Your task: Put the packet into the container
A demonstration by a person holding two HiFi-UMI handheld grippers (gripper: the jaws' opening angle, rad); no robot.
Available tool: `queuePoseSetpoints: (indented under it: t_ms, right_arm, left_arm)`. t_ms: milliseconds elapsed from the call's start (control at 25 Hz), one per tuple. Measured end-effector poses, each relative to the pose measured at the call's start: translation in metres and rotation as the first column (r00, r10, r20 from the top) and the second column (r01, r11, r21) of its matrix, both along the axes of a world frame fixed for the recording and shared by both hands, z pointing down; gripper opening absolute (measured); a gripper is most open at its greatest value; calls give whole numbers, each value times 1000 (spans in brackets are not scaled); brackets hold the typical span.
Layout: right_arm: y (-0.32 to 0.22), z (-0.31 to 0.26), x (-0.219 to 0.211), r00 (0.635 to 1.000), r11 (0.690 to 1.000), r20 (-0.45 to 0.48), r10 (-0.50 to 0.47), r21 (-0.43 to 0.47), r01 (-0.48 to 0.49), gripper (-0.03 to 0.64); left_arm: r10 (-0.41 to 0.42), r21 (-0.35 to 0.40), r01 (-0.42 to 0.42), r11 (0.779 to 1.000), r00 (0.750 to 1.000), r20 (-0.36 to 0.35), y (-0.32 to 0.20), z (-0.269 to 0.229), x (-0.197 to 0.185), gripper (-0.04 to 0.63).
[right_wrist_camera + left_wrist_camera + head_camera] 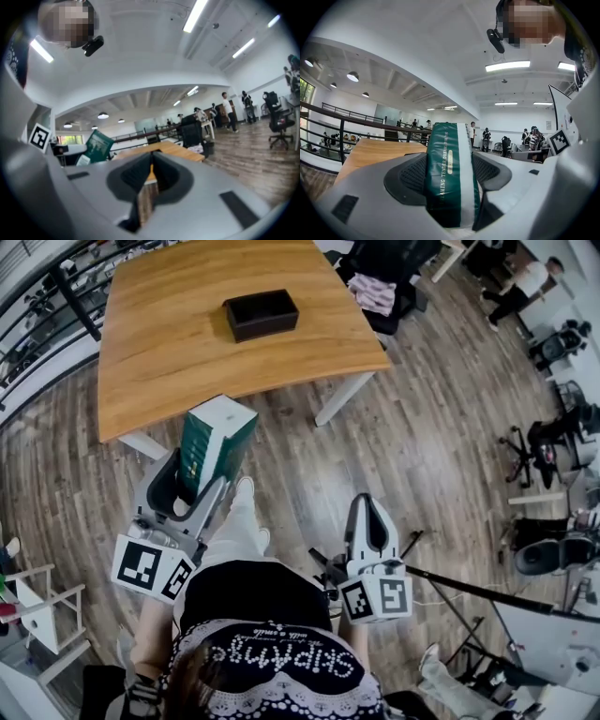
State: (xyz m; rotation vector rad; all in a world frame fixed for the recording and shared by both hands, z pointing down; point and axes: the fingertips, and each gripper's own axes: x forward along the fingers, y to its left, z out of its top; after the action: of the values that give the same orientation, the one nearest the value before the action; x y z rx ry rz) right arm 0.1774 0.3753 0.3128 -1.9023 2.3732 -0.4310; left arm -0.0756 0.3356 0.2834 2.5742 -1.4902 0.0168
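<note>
Between the left tongs (200, 472), clamped firmly: one packet (217, 432), dark green with a white band and pale lettering, upright, over wooden floor (422, 456) beside the bench (169, 352). Black container (261, 315) on bench, well apart. Right tongs (368, 507) closed, empty.

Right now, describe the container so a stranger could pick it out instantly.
Start at the wooden table. Near its middle sits the container: a low, black, open-topped box, the only thing on the tabletop, unlike the green-and-white packet clamped in the left gripper.
</note>
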Motion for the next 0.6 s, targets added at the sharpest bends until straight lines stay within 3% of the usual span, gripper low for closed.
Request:
queuePoseSetpoints:
  t_ms: [280,600]
  right_arm:
    - [-47,7,-11,1000,999,-8,-20,-39,20,37]
    - [-142,-3,-44,999,998,-22,-42,-43,41,37]
  left_arm:
    - [-19,-25,18,1000,1000,-24,-48,8,-10,333]
    - [-9,-33,7,999,999,-44,-137,7,-34,331]
